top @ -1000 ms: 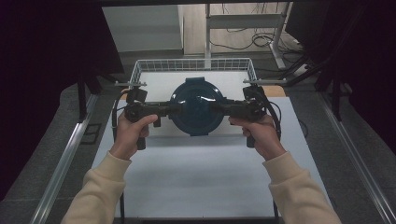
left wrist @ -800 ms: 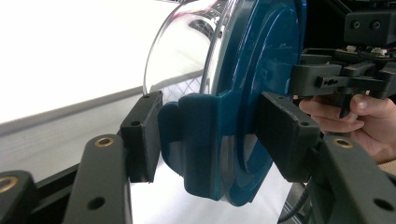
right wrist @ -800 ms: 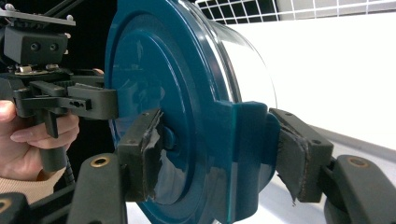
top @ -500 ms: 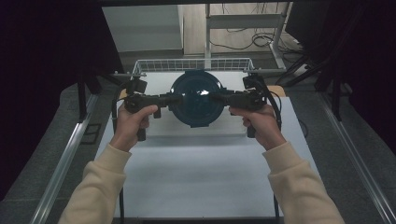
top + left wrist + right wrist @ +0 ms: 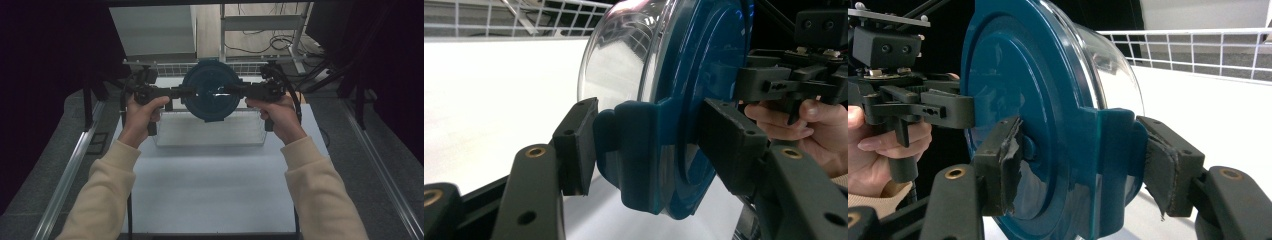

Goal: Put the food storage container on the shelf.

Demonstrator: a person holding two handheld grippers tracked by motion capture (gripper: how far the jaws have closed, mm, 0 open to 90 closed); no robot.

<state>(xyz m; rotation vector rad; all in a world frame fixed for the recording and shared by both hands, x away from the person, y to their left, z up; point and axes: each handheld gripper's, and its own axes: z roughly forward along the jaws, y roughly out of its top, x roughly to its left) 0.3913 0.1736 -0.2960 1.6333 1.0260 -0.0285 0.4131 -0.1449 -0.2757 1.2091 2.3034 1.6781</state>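
I hold lidded glass container aloft between both grippers, above wire basket at far end of desk. Left hand-held gripper pinches teal lid clip; right hand-held gripper pinches opposite clip. Lift done, grip looks firm. Left to do, my guess: carry, set down, release.

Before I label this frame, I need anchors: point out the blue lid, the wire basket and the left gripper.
blue lid (image 5: 210, 95), high view, centre of its top.
wire basket (image 5: 170, 68), high view, back rim.
left gripper (image 5: 644, 145), left gripper view, midway between its fingertips.
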